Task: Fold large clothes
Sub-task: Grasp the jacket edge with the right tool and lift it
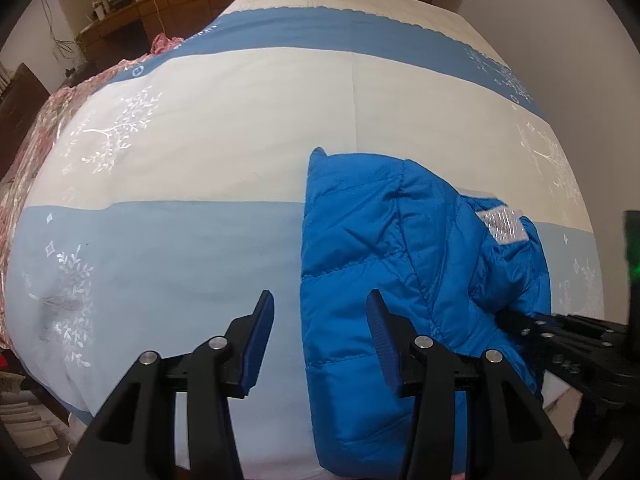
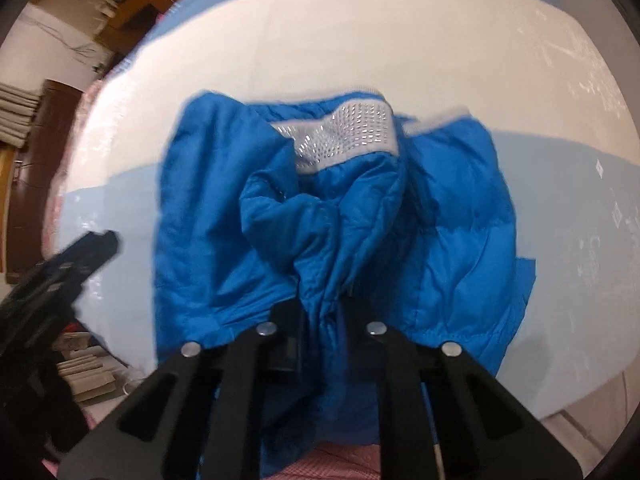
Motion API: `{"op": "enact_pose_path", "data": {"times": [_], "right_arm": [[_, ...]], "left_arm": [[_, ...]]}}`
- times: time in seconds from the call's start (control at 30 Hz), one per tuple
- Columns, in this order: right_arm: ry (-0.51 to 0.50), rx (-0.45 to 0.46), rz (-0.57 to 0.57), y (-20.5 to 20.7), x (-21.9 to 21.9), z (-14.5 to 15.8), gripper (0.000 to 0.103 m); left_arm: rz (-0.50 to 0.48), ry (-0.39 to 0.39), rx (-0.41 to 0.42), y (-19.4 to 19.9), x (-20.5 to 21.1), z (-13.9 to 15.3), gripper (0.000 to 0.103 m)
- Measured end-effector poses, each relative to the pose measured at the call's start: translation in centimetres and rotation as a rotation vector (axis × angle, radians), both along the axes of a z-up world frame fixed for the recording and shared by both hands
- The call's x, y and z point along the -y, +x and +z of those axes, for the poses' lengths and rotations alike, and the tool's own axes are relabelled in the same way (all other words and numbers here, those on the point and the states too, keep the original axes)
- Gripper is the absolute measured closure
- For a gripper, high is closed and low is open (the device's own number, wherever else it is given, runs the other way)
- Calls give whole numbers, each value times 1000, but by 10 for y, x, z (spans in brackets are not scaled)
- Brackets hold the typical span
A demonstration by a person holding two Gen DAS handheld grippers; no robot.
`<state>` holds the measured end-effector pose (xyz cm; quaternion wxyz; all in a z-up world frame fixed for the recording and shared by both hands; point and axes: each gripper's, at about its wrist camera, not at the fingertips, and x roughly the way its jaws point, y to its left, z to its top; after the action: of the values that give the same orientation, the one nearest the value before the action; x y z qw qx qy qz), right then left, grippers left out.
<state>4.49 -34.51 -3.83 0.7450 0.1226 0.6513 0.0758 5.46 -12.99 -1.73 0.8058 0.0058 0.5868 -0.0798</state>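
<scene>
We see a blue puffer jacket [image 1: 400,272] on a bed [image 1: 224,112], lower right of the left wrist view. Our right gripper [image 2: 320,320] pinches its bunched near edge. Our left gripper [image 1: 320,340], jaws wide and empty, hovers at the jacket's left edge.

A: Left gripper [image 1: 320,304] is showing matte black linkage arms, round silver pivot screws and ribbed dark-blue finger pads [image 1: 259,344].

B: Right gripper [image 2: 323,312] is showing the same black arms and silver screws.
</scene>
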Motion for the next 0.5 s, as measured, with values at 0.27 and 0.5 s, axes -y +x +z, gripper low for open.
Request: {"op": "enact_pose_path", "data": {"times": [0.27,0.5], "right_arm": [[86,130,15,-22,35,60,96],[22,140,-21,-44,76,66,96]], "left_arm": [[-46,-43,19,-7,18,12,55],[-126,-88,-5,-20,52,6,55]]}}
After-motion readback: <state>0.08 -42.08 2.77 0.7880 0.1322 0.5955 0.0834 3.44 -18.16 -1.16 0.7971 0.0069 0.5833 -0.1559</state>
